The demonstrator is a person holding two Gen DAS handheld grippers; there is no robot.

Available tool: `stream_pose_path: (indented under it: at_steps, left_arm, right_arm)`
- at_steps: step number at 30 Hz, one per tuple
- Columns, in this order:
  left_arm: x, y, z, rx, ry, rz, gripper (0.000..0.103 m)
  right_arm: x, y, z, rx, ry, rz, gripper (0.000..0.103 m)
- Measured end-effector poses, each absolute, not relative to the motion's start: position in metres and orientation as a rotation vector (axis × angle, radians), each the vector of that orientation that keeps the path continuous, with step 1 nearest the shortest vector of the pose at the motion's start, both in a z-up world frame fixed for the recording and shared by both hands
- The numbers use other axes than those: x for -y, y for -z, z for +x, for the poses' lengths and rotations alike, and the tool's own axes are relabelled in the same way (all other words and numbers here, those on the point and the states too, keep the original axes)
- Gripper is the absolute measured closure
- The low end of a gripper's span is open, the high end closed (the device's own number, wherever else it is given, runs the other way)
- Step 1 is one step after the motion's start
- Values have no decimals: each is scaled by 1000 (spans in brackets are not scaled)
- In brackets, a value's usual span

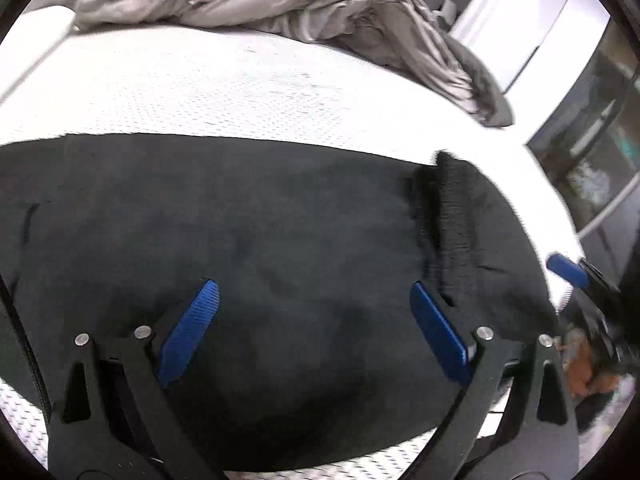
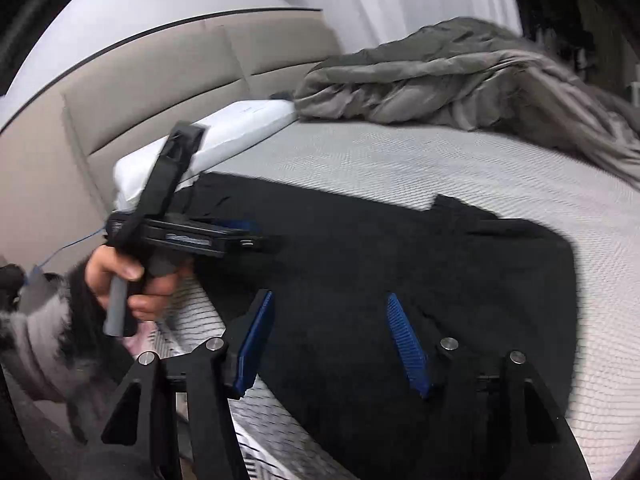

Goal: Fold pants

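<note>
The white textured bed mattress (image 1: 224, 92) fills the middle of both views, with a crumpled grey duvet (image 1: 280, 4) heaped along the top of the frame and a white pillow (image 2: 224, 136) at upper left in the right wrist view. The black soft-knit pants (image 1: 260, 248) lie flat across the lower half of each frame, already doubled into a broad slab near the mattress edge; their ribbed elastic waistband (image 1: 448, 216) shows right of centre in the left view. The fabric looks limp, light and thick, likely to sag and slide on itself, so a hold at an outer edge or the firmer waistband seems best. The left claw (image 1: 316, 292) hovers low over the cloth, blue pads wide apart, nothing between them. The right claw (image 2: 330, 308) likewise stands apart over the pants, empty.
</note>
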State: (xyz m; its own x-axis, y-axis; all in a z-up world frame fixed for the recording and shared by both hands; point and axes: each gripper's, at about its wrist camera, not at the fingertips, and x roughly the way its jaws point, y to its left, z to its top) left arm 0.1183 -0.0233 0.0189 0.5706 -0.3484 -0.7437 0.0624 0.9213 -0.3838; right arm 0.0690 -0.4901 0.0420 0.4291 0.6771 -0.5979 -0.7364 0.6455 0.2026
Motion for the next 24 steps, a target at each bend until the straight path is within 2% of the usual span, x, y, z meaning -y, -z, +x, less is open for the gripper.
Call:
stream_pose_path:
  at_steps: [2, 4, 9, 12, 16, 17, 18, 19, 22, 24]
  left_arm:
    - [32, -19, 119, -941, 316, -367, 20]
    - [47, -15, 124, -965, 413, -413, 34]
    - [87, 7, 147, -1077, 609, -542, 58]
    - [106, 24, 164, -1164, 612, -554, 58]
    - [109, 27, 177, -1169, 606, -633, 60]
    - [110, 29, 181, -1160, 596, -644, 66]
    - [111, 29, 182, -1151, 574, -643, 78]
    - [114, 29, 182, -1140, 557, -637, 85]
    - [117, 18, 175, -1080, 534, -609, 93]
    - [117, 3, 166, -1020, 522, -562, 95]
  right_arm:
    - [515, -44, 75, -696, -772, -63, 43]
    - [528, -33, 96, -727, -648, -61, 43]
    - [551, 10, 115, -888, -539, -103, 43]
    - [549, 16, 106, -865, -562, -155, 43]
    - [555, 19, 98, -859, -588, -155, 43]
    - [554, 20, 96, -859, -589, -154, 42]
    - [554, 18, 95, -860, -591, -150, 42]
    - [555, 18, 95, -861, -593, -147, 42]
    - [540, 19, 106, -867, -594, -151, 42]
    - [538, 19, 108, -873, -591, -146, 42]
